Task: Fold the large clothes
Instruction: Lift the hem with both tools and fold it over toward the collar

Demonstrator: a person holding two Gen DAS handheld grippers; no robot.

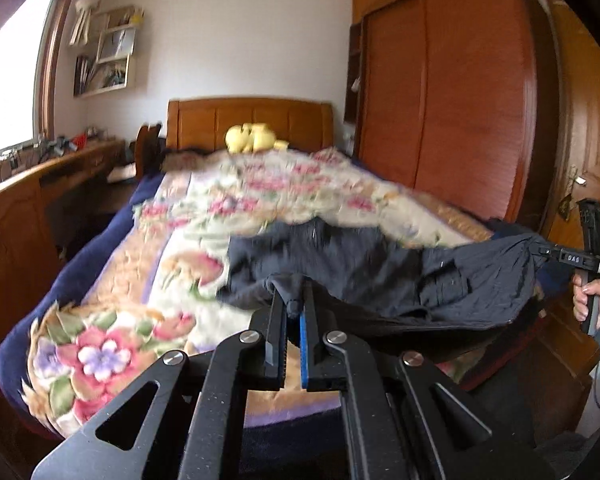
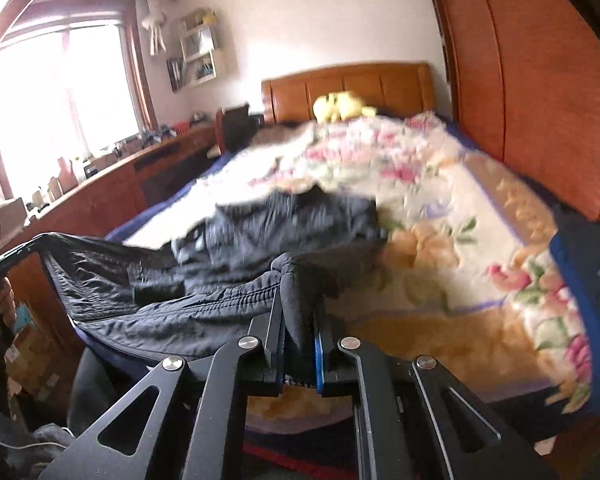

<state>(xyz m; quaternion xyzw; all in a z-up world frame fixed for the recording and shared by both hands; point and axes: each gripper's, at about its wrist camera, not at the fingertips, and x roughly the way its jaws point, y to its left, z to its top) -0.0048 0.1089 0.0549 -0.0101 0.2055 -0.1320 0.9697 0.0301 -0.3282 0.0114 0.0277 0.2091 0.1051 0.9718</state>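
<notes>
**Dark garment held up at both near corners, over the bed**

Left tool (image 1: 294,304): clenched on a bunched corner of the garment (image 1: 380,268); cloth pokes up between the pads. Right tool (image 2: 298,320): clenched likewise on a thick fold at the opposite corner of the garment (image 2: 228,240).

In the left view the right tool (image 1: 556,256) shows at the far right, gripped by a hand (image 1: 588,300), with the cloth pulled to it. In the right view the left tool (image 2: 12,256) shows at the far left edge, cloth drawn to it in the same way.

Where the garment is: its near edge hangs between the two tools, sagging a little in the middle, above the foot end of the bed. The rest trails forward and lies on the floral blanket (image 1: 172,248), in a rumpled heap near mid-bed. Motion blur hides seams and details; what kind of garment it is I cannot tell.

Key relation: the held edge runs side to side, tool to tool. The body of the garment extends straight ahead of both tools, toward the headboard (image 1: 252,120). So its long axis appears to lie along the bed, away from the person. Neither hand is clearly nearer the heap.

Judgement: a fold would carry the held edge forward over the heap, both tools moving level together to keep the edge straight.
</notes>
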